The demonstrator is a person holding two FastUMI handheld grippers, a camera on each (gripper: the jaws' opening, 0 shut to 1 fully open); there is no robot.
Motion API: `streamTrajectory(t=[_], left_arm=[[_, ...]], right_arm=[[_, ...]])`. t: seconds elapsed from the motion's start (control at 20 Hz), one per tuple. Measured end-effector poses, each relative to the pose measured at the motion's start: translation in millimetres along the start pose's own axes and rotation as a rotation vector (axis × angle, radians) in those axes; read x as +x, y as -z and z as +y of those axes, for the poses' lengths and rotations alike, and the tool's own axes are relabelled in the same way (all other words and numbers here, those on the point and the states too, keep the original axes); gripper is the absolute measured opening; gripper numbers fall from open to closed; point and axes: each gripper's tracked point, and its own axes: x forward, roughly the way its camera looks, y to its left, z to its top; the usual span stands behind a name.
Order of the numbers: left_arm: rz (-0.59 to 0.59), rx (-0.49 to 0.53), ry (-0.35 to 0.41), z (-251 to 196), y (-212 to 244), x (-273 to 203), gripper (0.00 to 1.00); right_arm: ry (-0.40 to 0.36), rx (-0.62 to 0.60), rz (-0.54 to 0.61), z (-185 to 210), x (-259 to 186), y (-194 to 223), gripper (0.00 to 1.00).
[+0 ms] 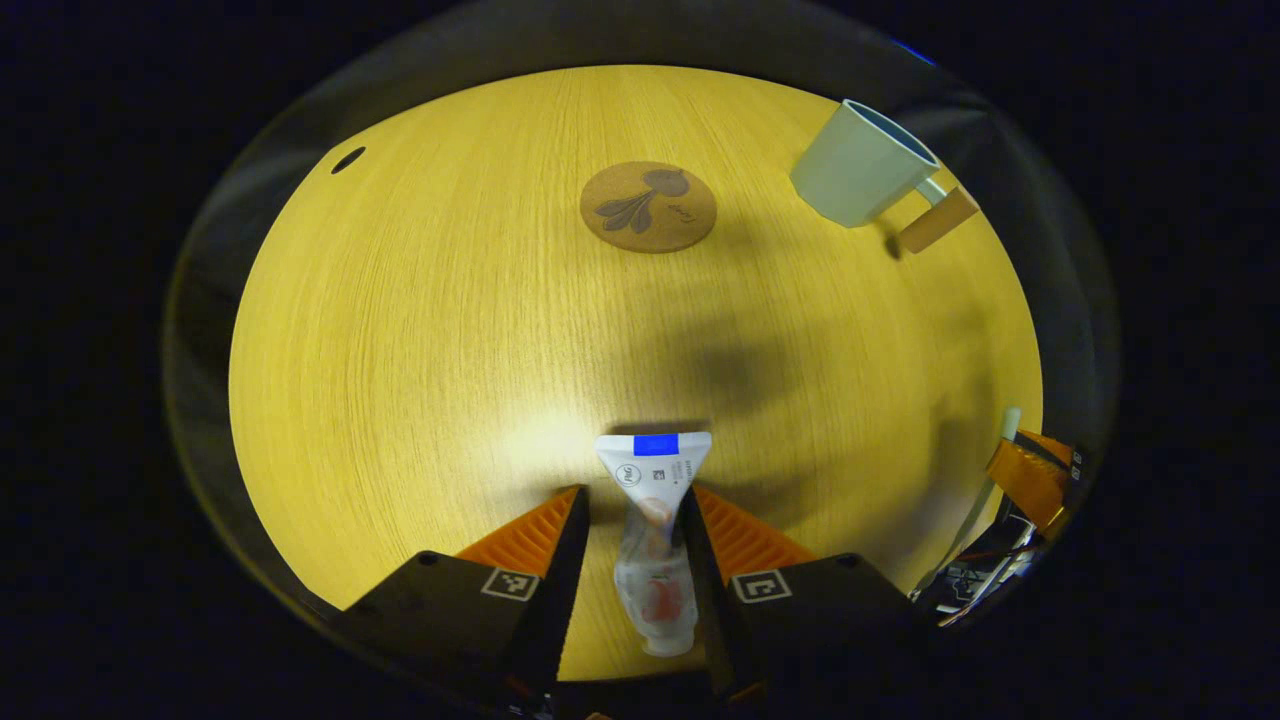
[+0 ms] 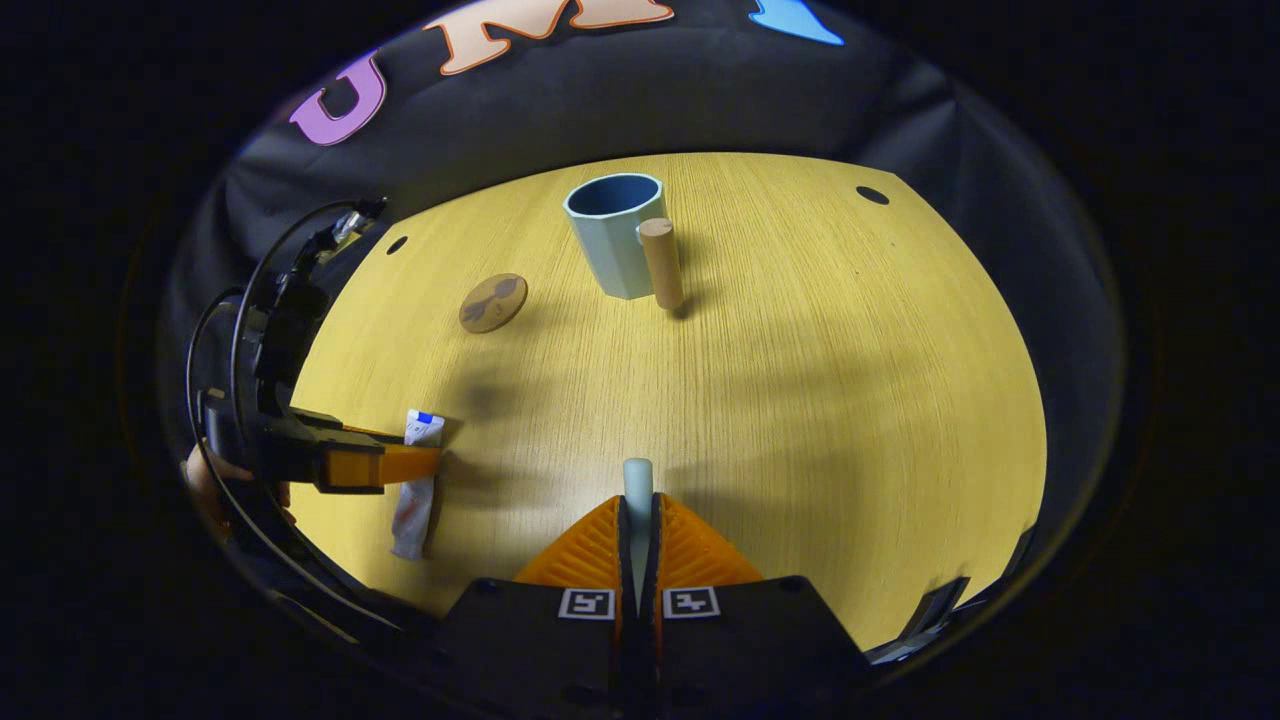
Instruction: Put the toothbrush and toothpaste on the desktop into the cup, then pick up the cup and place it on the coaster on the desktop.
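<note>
Yellow wood-grain desktop, round-edged against the dark booth wall.

In the left gripper view: toothpaste lying between the fingers of the left gripper, long axis running straight away from the camera, flat crimped end with a blue band pointing toward the middle of the desktop, cap end toward the near edge. Fingers apart on either side of the tube, close along its flanks; cannot tell whether both press on it. Beyond, near the far edge, a round cork coaster lying flat. Toward the far right edge, a pale blue-green cup with a wooden handle. At the right edge, part of the other gripper and a pale toothbrush shaft.

In the right gripper view: right gripper clenched on the toothbrush, both fingers pressing its pale handle, blunt end poking out past the fingertips, long axis pointing away from the camera toward the far edge. Cup upright near the far edge, mouth open upward, handle on its right side. Coaster to the cup's left, apart from it. Near the left edge, the toothpaste flat on the desktop, with the left gripper over it.
</note>
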Motion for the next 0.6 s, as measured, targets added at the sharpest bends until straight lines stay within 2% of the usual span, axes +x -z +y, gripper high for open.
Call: streamTrajectory(t=[0.05, 0.1, 0.25, 0.3, 0.35, 0.4, 0.6], left_arm=[[0.013, 0.013, -0.009, -1, 0, 2, 0.55], [0.027, 0.023, -0.022, 0, 1, 3, 0.49], [0.042, 0.040, -0.053, -7, -1, 8, 0.42], [0.036, 0.034, -0.057, -9, -3, 6, 0.33], [0.038, 0.022, -0.066, -7, -2, 4, 0.31], [0.032, 0.023, -0.064, -6, 2, 2, 0.21], [-0.029, 0.032, 0.005, -6, 0, 1, 0.11]], right_arm=[[-0.001, -0.004, -0.002, -1, 0, 1, 0.03], [-0.001, -0.006, -0.003, -2, 0, 1, 0.03], [-0.001, -0.006, -0.015, -4, -5, -2, 0.04], [-0.002, -0.003, -0.020, -5, -7, -4, 0.03], [-0.003, 0.000, -0.027, -6, -6, -5, 0.04], [-0.006, 0.002, -0.034, -6, -6, -8, 0.03], [-0.007, 0.010, -0.071, -10, -9, -21, 0.03]])
